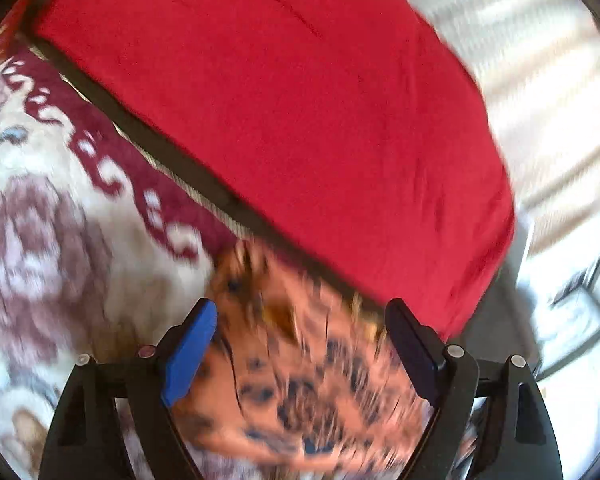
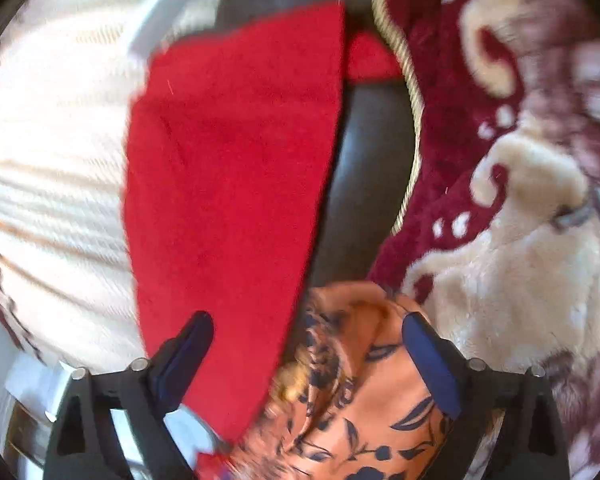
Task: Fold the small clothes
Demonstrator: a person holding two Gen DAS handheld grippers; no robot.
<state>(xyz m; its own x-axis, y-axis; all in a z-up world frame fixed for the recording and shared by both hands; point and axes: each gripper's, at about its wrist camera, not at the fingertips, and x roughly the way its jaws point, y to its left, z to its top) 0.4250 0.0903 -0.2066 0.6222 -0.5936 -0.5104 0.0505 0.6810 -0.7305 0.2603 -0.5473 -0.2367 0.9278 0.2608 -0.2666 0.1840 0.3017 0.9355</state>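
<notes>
An orange garment with a dark floral print point(image 1: 300, 380) lies bunched between the fingers of my left gripper point(image 1: 300, 320), whose jaws stand wide apart around it. The view is blurred by motion. The same orange garment point(image 2: 360, 392) shows in the right wrist view, bunched low between the open jaws of my right gripper point(image 2: 308, 328). A red cloth point(image 1: 284, 112) lies flat beyond it, seen also in the right wrist view point(image 2: 228, 168).
A plush cream and maroon floral blanket point(image 1: 52, 220) lies to the left, and on the right in the right wrist view point(image 2: 520, 200). A dark surface point(image 2: 364, 184) shows between blanket and red cloth. White striped fabric point(image 2: 52, 152) lies beside the red cloth.
</notes>
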